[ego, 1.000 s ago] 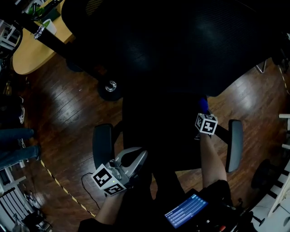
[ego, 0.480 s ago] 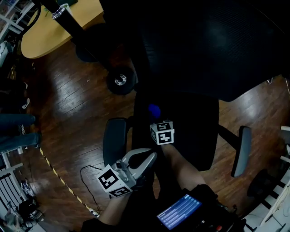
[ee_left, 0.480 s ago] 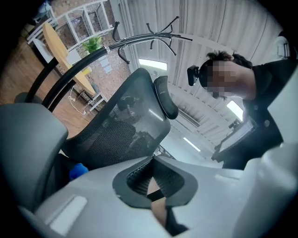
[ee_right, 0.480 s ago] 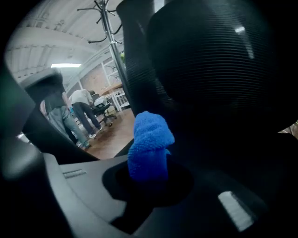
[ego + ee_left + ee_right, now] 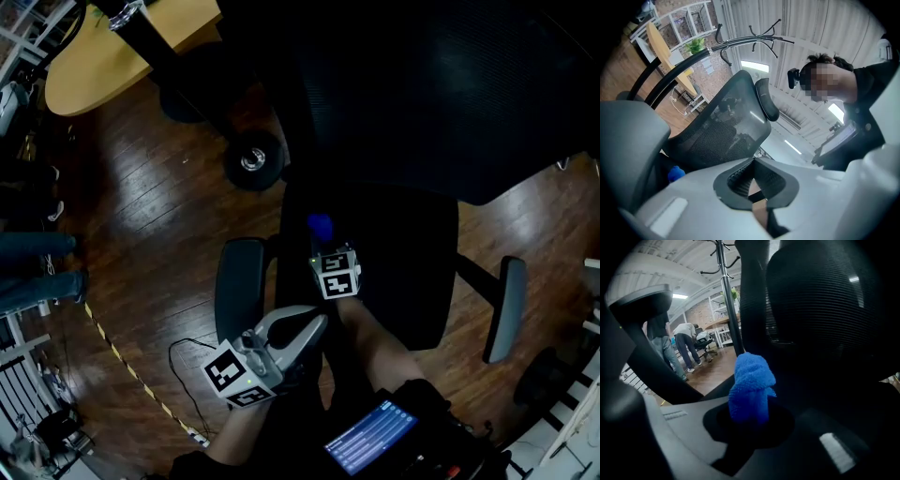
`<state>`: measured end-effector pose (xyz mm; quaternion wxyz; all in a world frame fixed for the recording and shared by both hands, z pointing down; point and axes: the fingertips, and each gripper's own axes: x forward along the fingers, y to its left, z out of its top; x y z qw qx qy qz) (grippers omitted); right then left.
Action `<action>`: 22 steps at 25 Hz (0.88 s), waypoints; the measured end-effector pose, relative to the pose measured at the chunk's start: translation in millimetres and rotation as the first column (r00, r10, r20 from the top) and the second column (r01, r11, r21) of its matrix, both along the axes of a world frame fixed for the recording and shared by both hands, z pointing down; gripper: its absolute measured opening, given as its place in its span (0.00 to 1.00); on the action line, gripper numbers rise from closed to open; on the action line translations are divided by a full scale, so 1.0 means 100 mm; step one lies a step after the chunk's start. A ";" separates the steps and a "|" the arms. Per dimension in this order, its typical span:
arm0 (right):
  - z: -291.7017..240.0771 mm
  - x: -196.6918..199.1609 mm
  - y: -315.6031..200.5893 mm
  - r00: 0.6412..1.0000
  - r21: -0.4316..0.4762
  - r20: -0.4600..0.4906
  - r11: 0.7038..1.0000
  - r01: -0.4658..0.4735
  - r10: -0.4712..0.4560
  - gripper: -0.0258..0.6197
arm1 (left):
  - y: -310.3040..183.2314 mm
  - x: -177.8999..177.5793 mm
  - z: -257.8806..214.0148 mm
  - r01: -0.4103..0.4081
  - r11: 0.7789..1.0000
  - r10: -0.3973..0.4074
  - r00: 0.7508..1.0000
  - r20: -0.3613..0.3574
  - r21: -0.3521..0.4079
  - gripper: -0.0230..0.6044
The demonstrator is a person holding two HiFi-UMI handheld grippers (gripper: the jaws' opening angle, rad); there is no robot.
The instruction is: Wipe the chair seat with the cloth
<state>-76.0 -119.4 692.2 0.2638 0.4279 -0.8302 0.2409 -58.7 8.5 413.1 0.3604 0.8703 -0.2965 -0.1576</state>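
Above plank flooring (image 5: 141, 216), right hand-held gripper (image 5: 322, 244) pinches fluffy blue cloth (image 5: 320, 226); left hand-held gripper (image 5: 312, 326) pressed together.

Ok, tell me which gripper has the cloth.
The right gripper, over the chair seat: its jaws are shut on the blue cloth. The left gripper has its jaws together, empty.

Chair seat (image 5: 394, 262) centre, backrest (image 5: 441, 84) behind it, an armrest on either side. Cloth (image 5: 320, 226) over the seat's left part, ahead of right gripper (image 5: 324, 244). Left gripper (image 5: 307, 326) nearer the person, beside left armrest (image 5: 240, 289). Table (image 5: 84, 66) far left.
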 end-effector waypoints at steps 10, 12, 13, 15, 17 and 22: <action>0.18 1.74 -0.02 0.955 -0.016 -0.150 0.966 -0.260 0.254 0.10 | 0.05 0.11 0.01 -0.035 0.999 0.035 0.999 0.040 -0.006 0.02; 0.17 2.21 0.01 0.930 -0.018 -0.193 0.946 -0.323 0.313 0.10 | 0.05 0.15 0.04 -0.039 0.999 0.040 0.999 0.037 -0.011 0.02; 0.14 2.43 0.04 0.917 -0.015 -0.216 0.938 -0.347 0.336 0.10 | 0.04 0.17 0.04 -0.041 0.999 0.041 0.999 0.033 -0.013 0.02; 0.09 2.80 0.08 0.893 -0.005 -0.249 0.922 -0.388 0.374 0.10 | 0.02 0.20 0.06 -0.042 0.999 0.043 0.999 0.028 -0.015 0.02; 0.05 3.06 0.14 0.873 0.006 -0.259 0.905 -0.426 0.413 0.10 | 0.01 0.23 0.07 -0.047 0.999 0.048 0.998 0.031 -0.016 0.02; -0.01 3.29 0.22 0.859 0.014 -0.238 0.886 -0.463 0.453 0.10 | 0.01 0.36 0.04 -0.071 0.997 0.071 0.997 0.037 -0.004 0.02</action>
